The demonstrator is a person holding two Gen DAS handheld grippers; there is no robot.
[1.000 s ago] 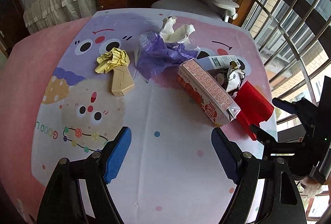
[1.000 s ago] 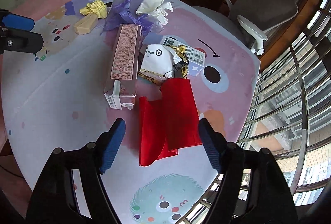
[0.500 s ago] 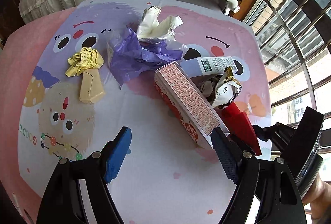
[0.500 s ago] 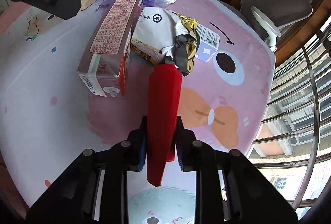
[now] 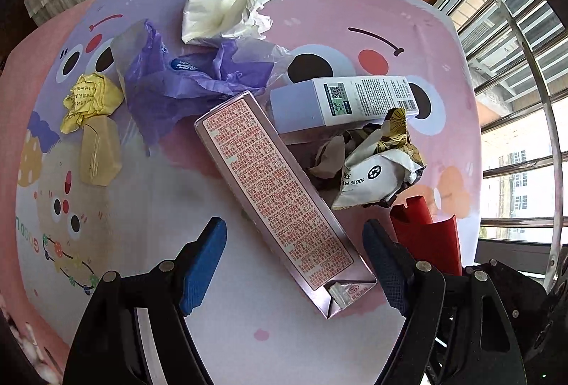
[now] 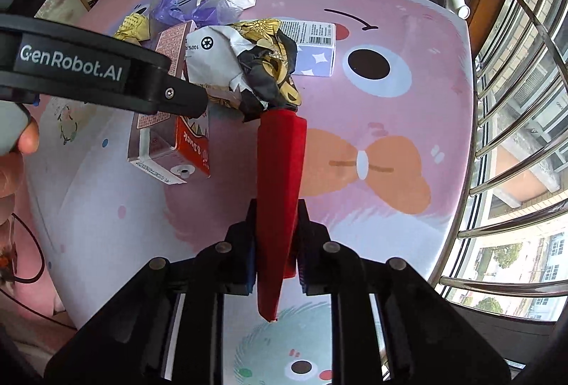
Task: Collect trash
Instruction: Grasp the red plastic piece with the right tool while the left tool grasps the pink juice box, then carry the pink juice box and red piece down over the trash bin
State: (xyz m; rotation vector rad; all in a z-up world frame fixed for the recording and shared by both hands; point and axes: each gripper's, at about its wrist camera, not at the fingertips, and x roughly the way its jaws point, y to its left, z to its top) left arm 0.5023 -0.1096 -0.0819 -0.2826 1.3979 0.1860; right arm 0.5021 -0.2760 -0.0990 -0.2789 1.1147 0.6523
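Red card, light and floppy, is pinched in your right gripper near the table's right edge, so grip the stiff carton across its near end between your spread left gripper.

Two cartons, five crumpled wrappers, one red paper.

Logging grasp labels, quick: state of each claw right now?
Left claw: open, holding nothing, straddling the long pink drink carton.
Right claw: closed on the folded red paper sleeve.
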